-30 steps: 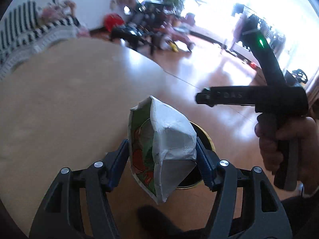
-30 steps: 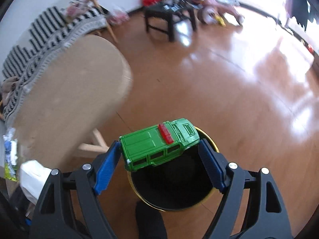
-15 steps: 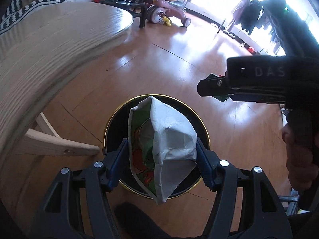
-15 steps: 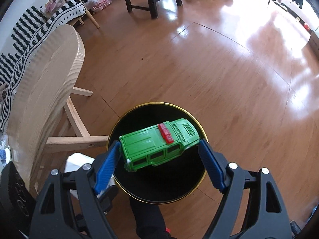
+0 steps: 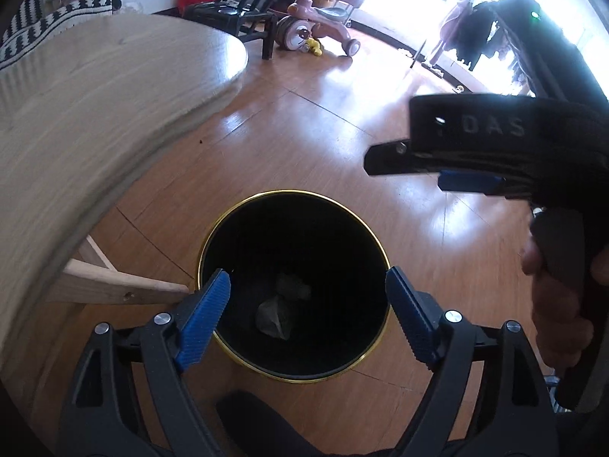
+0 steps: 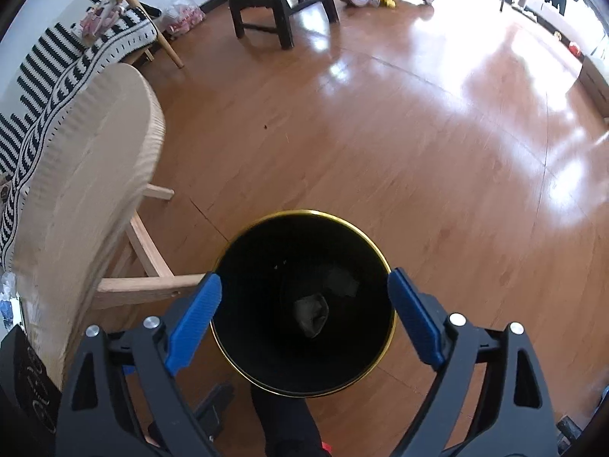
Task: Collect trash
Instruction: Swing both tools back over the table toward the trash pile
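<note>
The only text that can be read clearly is "DAS", in raised letters on the side of the black plastic right gripper (image 5: 472, 182), seen from the left wrist camera. In the right wrist view, pale marks stand on a black device (image 6: 26, 392) at the lower left edge, but they cannot be read.

1. Home living room: glossy wood plank floor (image 6: 380, 144).
2. Pink kids' tricycle (image 5: 316, 26) far, yellow toy (image 5: 315, 45) just beside it.
3. Dark wooden stool (image 6: 278, 11) far; black-and-white striped throw (image 6: 57, 61) left.
4. Light wood surface (image 5: 95, 106) left; clothes rack (image 5: 475, 38) by bright window, far right.
</note>
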The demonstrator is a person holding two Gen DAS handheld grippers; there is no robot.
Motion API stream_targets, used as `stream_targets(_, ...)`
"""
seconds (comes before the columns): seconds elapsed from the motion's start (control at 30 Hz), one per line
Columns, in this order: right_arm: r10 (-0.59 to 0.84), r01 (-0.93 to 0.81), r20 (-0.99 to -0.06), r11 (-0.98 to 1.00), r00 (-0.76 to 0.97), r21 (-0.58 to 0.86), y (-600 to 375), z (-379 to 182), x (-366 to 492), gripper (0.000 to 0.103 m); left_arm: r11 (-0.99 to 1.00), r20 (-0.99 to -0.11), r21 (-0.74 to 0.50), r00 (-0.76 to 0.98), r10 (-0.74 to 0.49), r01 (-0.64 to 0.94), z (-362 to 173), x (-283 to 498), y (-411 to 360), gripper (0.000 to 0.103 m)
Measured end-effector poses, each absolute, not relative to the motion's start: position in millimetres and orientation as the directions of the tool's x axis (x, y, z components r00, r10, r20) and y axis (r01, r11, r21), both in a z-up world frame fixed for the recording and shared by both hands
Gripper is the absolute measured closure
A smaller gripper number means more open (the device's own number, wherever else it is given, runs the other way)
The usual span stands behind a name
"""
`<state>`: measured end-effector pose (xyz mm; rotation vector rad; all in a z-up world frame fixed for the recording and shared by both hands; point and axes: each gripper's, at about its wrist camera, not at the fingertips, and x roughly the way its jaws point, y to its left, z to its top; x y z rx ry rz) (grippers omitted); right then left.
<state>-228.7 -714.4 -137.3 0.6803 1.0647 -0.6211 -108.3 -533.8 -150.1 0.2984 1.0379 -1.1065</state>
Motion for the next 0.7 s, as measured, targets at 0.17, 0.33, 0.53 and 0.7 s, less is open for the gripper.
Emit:
stream_targets(0.17,-0.213,0.699,-0.879,0.695,0.427,0.171,-685.3,-97.6,-210.5,0.016,0.486,-0.791,-0.244,0.117,-0.6,0.839,-105.8,-101.1,-484.1,0.016)
stream_targets(0.33,-0.201,0.598,-0.825,0.778,0.529,0.194,-620.5,-59.6,-167.9,0.016,0.618,-0.774,-0.157,0.293,-0.561,0.77,-50.4,-61.4,-389.6,0.011)
stream_targets(0.53,-0.071,0.377,-0.76,0.895,0.646,0.238,-491.5,-18.0,-86.3,0.016,0.807,-0.747,-0.064,0.508,-0.429,0.587,-17.4,-10.4,-237.7,0.01)
stream_targets(0.7,0.053,0.179,-0.721,0.954,0.69,0.241,-373.4,-1.9,-34.0,0.016,0.932,-0.74,-0.1,0.6,-0.303,0.348,-15.5,24.4,-107.8,0.01)
